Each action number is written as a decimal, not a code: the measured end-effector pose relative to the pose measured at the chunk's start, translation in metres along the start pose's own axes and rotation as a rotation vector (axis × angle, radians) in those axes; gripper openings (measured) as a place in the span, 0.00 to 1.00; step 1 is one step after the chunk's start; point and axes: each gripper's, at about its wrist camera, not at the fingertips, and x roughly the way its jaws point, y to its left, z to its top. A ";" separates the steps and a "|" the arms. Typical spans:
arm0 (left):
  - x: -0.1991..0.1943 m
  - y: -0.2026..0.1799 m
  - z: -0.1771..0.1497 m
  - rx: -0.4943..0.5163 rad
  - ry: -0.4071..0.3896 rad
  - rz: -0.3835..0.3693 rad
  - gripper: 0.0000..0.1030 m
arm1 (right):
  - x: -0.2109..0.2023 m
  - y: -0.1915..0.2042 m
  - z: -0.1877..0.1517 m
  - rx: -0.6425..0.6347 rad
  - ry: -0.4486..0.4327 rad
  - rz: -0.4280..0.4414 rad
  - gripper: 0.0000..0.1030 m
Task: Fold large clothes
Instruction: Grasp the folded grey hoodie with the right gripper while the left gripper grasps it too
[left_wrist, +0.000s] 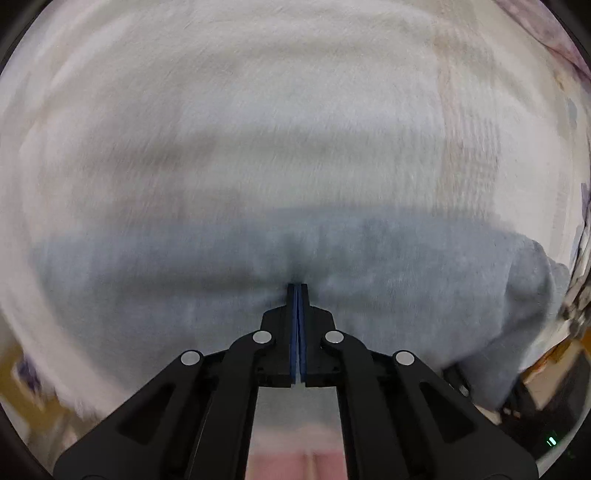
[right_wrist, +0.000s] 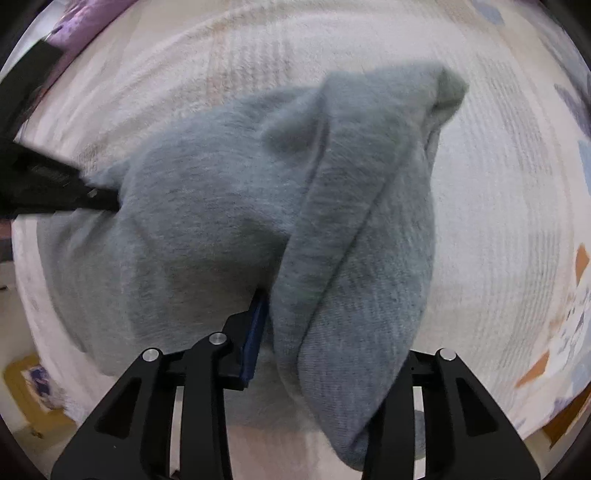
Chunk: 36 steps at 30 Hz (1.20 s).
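Note:
A grey knitted garment (right_wrist: 207, 221) lies bunched on a cream rug (right_wrist: 498, 206). My right gripper (right_wrist: 314, 299) points steeply down, and a thick fold of the garment (right_wrist: 354, 266) fills the space between its jaws. The left blue pad (right_wrist: 255, 332) touches that fold; the right finger is hidden under the cloth. My left gripper (left_wrist: 297, 286) has its blue pads pressed together at the garment (left_wrist: 369, 295), where the cloth puckers around the tips. In the right wrist view the left gripper (right_wrist: 107, 194) shows black, reaching into the garment's left edge.
The rug (left_wrist: 277, 110) fills both views, blurred by motion. Purple cloth (right_wrist: 85, 18) lies at the top left of the right wrist view. Orange and blue patterned patches (right_wrist: 535, 365) sit along the rug's right side. A yellow-framed thing (right_wrist: 29, 387) lies at the lower left.

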 end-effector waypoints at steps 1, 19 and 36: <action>-0.005 -0.004 -0.006 0.010 0.007 0.013 0.00 | 0.000 -0.004 0.000 0.001 0.020 0.007 0.35; 0.023 0.003 -0.060 -0.059 -0.036 0.029 0.00 | 0.019 0.015 -0.017 -0.024 0.013 0.016 0.41; 0.054 0.005 -0.165 -0.034 -0.308 0.068 0.00 | -0.011 0.009 -0.020 0.064 -0.072 0.222 0.13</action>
